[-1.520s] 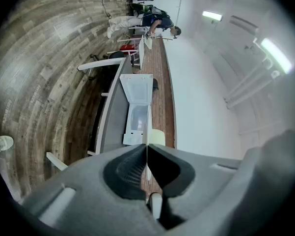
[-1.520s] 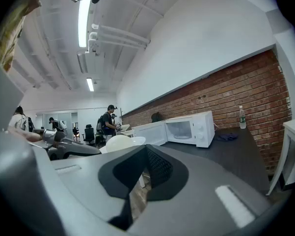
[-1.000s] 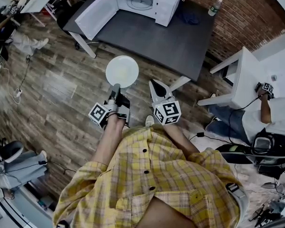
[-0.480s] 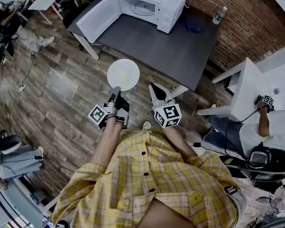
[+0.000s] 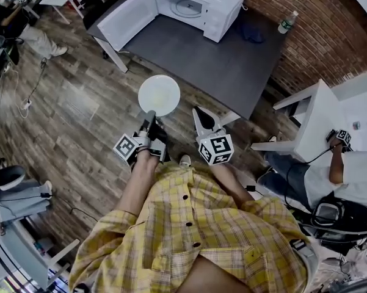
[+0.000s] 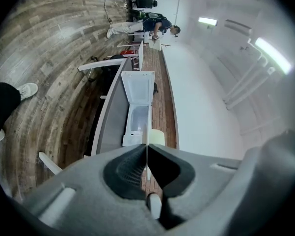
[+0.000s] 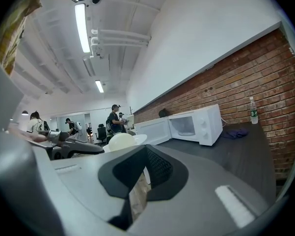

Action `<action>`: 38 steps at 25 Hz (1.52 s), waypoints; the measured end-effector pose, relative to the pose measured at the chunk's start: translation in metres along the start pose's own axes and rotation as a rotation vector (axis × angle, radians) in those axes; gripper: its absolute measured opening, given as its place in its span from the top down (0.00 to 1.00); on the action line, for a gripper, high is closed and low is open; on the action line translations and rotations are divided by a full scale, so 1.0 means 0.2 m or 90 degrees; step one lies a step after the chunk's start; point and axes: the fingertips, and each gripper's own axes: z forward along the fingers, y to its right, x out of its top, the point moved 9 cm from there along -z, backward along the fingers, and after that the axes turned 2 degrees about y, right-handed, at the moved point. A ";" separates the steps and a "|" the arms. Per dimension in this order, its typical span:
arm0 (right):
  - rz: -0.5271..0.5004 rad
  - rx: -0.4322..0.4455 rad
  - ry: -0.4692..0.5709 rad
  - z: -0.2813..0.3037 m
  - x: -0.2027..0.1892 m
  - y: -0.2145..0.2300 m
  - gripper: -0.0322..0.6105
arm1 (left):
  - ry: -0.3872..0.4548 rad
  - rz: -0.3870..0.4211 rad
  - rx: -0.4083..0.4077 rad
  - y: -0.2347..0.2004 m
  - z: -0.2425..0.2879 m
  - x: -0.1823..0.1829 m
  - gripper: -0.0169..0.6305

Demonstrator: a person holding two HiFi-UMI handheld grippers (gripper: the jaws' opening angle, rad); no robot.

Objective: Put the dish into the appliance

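Clamped only by its rim in the left tool [image 5: 151, 116], with the right tool [image 5: 198, 111] shut empty, the dish [image 5: 159, 94] may tilt and slip short of the microwave [image 5: 198, 2].

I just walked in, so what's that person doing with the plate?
A person in a yellow checked shirt holds tongs in each hand. The left tongs grip the rim of a round white plate above the wooden floor. The right tongs are shut and empty. Ahead, a white microwave oven stands open on a dark grey table; the plate is not in it yet.
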 end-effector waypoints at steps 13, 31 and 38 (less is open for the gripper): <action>0.009 -0.039 -0.008 0.31 0.03 0.18 0.95 | -0.036 -0.009 0.002 -0.07 0.37 0.16 0.96; 0.020 -0.092 -0.022 1.22 0.23 0.40 0.95 | -0.117 0.001 0.017 0.04 1.23 0.74 0.96; 0.052 -0.124 -0.027 1.49 0.24 0.47 0.95 | -0.164 0.005 0.026 0.06 1.51 0.94 0.96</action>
